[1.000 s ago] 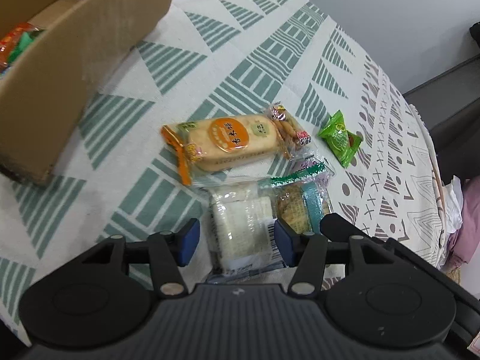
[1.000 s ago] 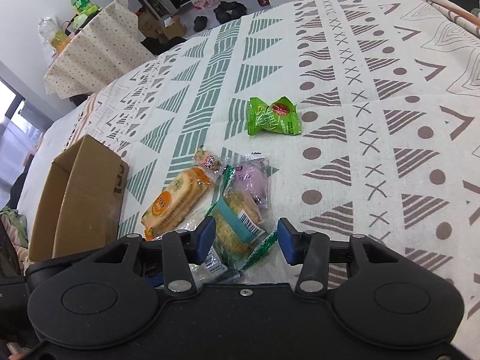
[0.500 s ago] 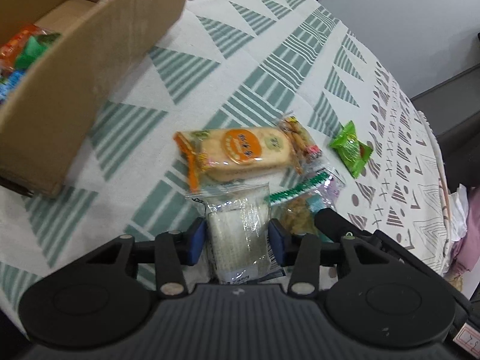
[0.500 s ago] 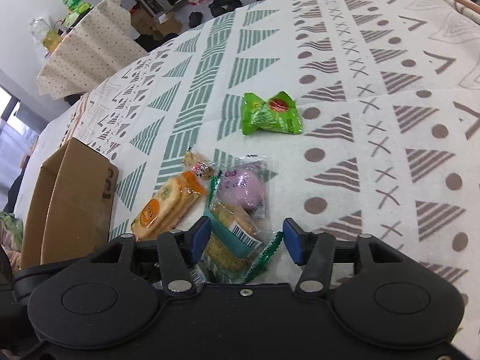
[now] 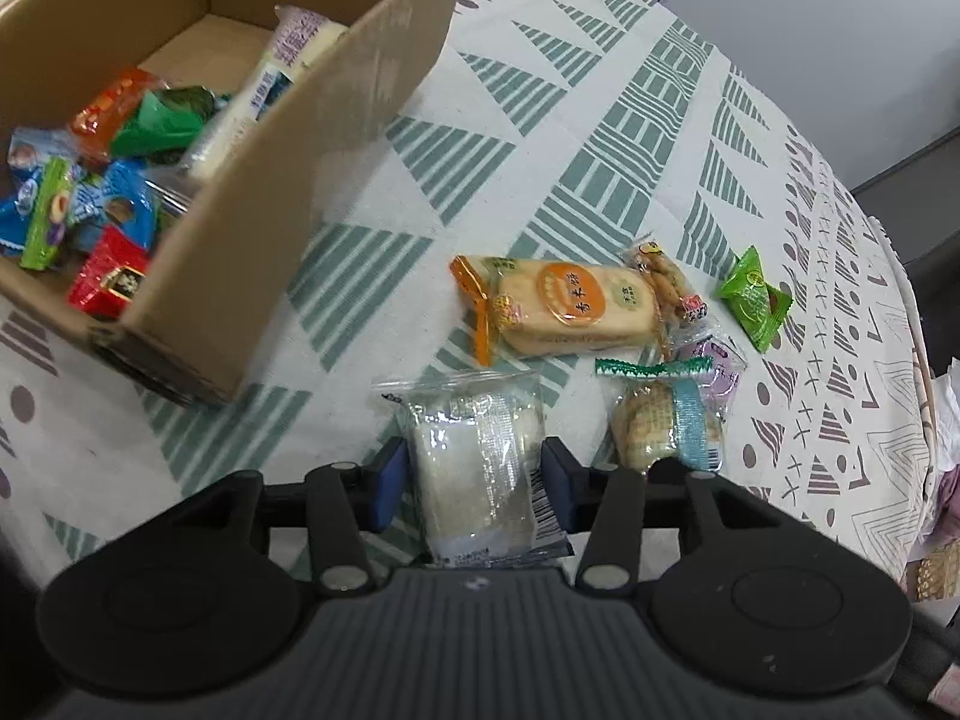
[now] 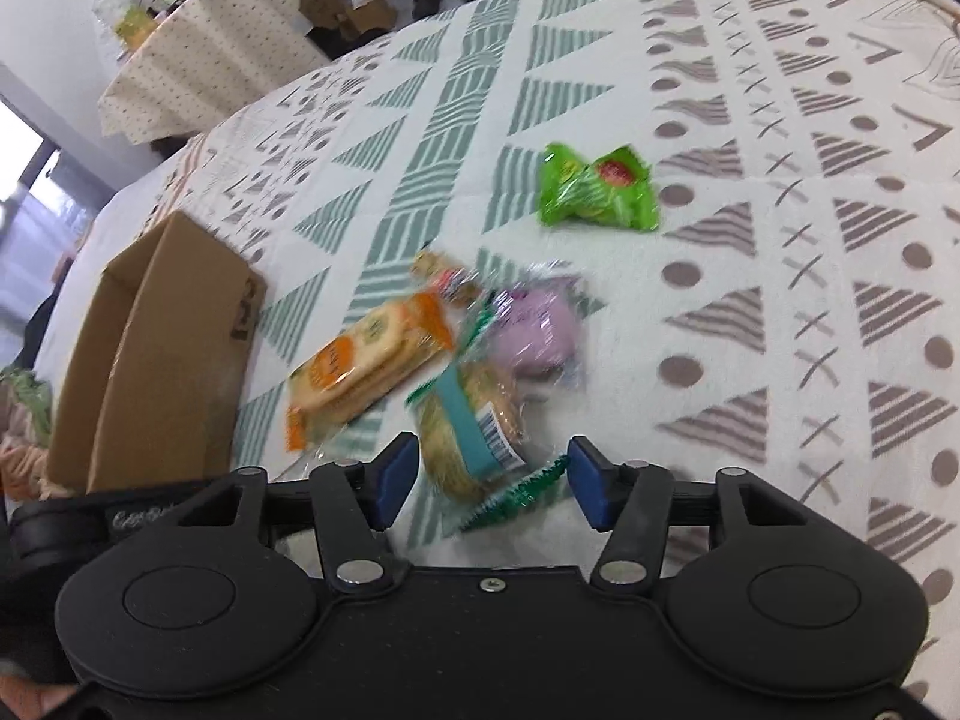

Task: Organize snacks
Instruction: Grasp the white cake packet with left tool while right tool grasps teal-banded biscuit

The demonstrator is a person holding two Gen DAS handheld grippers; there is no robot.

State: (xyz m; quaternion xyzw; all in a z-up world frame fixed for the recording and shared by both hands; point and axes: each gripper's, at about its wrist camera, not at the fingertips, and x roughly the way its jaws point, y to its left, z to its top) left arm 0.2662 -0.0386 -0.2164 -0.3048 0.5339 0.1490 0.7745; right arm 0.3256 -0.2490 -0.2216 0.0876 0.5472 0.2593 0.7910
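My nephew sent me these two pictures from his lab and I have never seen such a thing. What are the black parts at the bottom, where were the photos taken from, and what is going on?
The black parts are two hand-held grippers, one in each of a person's hands; a wide-angle camera on each looks forward along its two blue-padded fingers.

The left camera shows the left gripper around a clear-wrapped white cake packet, its jaws opening. Beside it stands an open brown cardboard box already holding several snacks.

The right camera shows the right gripper closing around a clear-wrapped beige biscuit with a teal band.

On the patterned white tablecloth also lie an orange-labelled cracker packet, a purple-wrapped sweet and a green-wrapped candy.
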